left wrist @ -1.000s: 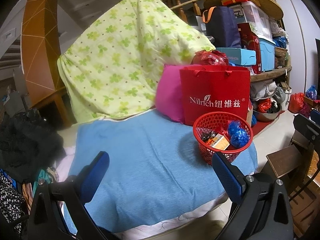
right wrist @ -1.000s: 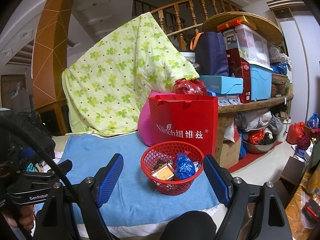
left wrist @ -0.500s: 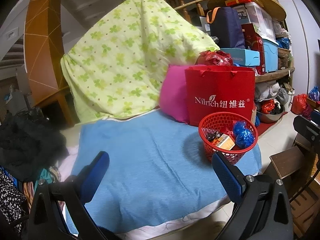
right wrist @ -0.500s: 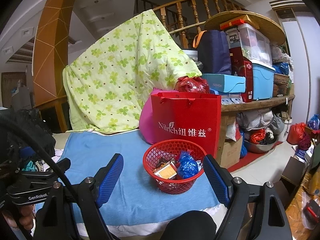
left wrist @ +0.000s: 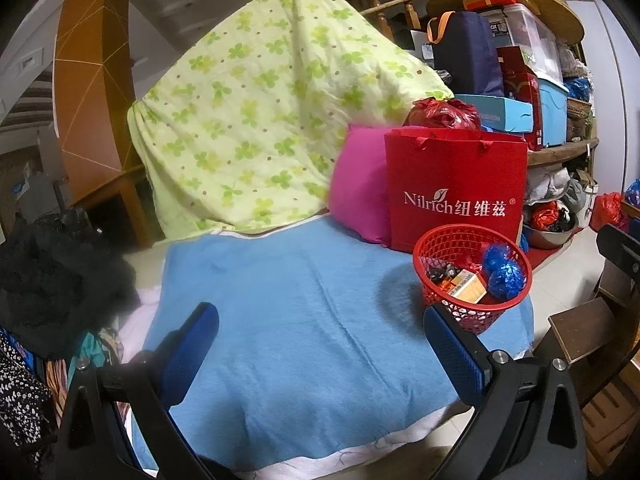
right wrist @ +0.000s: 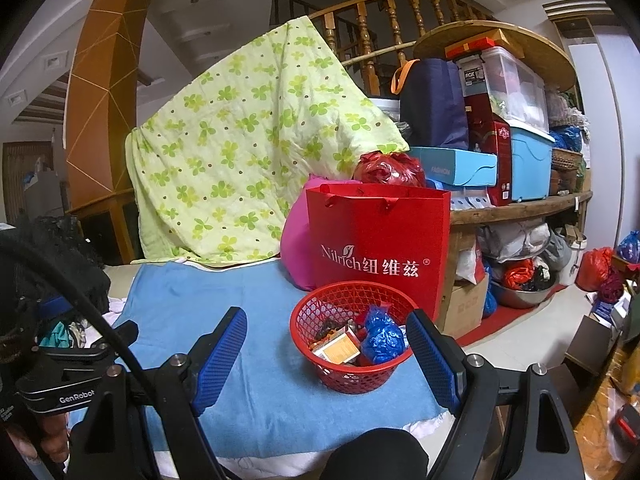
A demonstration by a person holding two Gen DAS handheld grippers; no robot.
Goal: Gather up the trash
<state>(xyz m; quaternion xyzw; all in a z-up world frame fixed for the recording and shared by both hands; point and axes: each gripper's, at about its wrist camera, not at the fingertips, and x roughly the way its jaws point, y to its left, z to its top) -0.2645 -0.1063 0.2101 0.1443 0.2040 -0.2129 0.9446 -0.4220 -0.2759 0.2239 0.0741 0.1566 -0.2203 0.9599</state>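
Low in both frames, the left gripper (left wrist: 320, 340) and right gripper (right wrist: 326, 344) stand released with nothing between the blue pads, apparently because no loose trash is left on the blue towel (left wrist: 300, 320). The trash sits in the red basket (right wrist: 352, 344) at centre-right: a crumpled blue wrapper (right wrist: 380, 338), an orange box (right wrist: 338, 346) and darker scraps too small to identify. Behind the basket, the red paper bag (right wrist: 378, 248) probably stands upright to stay open; its contents are hidden, and it cuts off the pink cushion (left wrist: 360, 188). Farther back, the green quilt (left wrist: 260, 120) conceals whatever props it.
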